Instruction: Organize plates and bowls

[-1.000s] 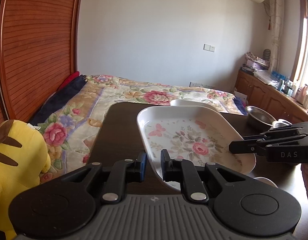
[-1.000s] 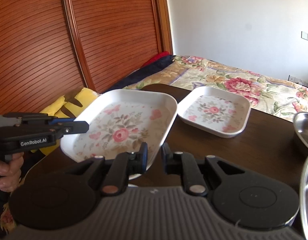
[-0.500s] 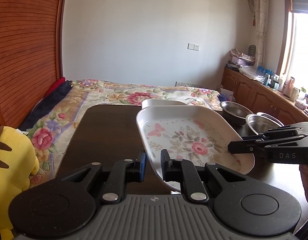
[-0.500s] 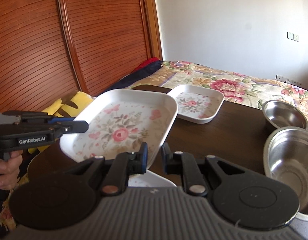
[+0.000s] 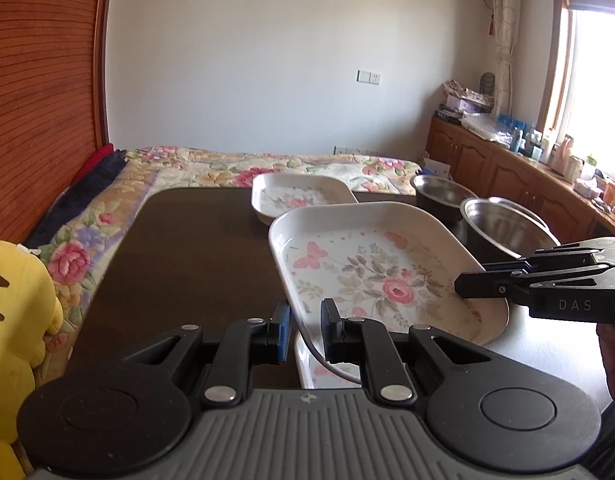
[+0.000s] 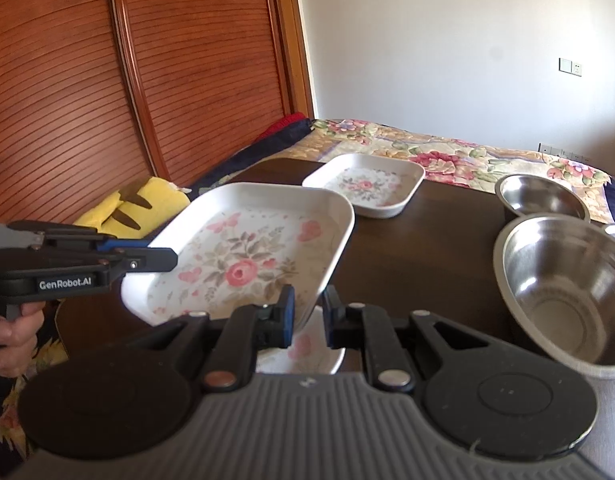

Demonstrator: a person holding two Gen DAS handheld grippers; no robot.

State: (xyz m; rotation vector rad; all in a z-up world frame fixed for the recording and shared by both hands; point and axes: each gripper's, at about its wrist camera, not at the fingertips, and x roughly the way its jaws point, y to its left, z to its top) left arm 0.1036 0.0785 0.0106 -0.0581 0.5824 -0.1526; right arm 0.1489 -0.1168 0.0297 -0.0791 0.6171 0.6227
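I hold the large floral plate point(image 5: 387, 276) up off the dark table point(image 5: 195, 248) with both tools at once. My left gripper point(image 5: 306, 330) is clamped on the plate's near corner: the rim runs down between the two fingers, the blue-padded finger point(image 5: 282, 330) on the outer side and the black one pressed on the inner wall. My right gripper point(image 6: 309, 316) pinches the opposite edge in the same way, the rim caught between its pads, and from the left wrist view its black fingertips reach over the plate's right side near the printed rose. The plate sits tilted, its far edge higher than the corner I grip. Right under it, a second floral plate point(image 6: 307, 354) lies flat on the table, only a slice of it showing below the raised one. A smaller floral plate point(image 6: 367, 186) rests farther back on the table, well apart from my fingers, near the edge by the flowered bedspread point(image 6: 447, 156). To my right stand the steel bowls: a big one point(image 6: 567, 292) close to the right gripper and a smaller one point(image 6: 541, 196) behind it, just beside each other. A third rim peeks in past the big bowl, too little of it to tell what it is. A yellow plush toy point(image 5: 15, 312) sits off the table's left side.
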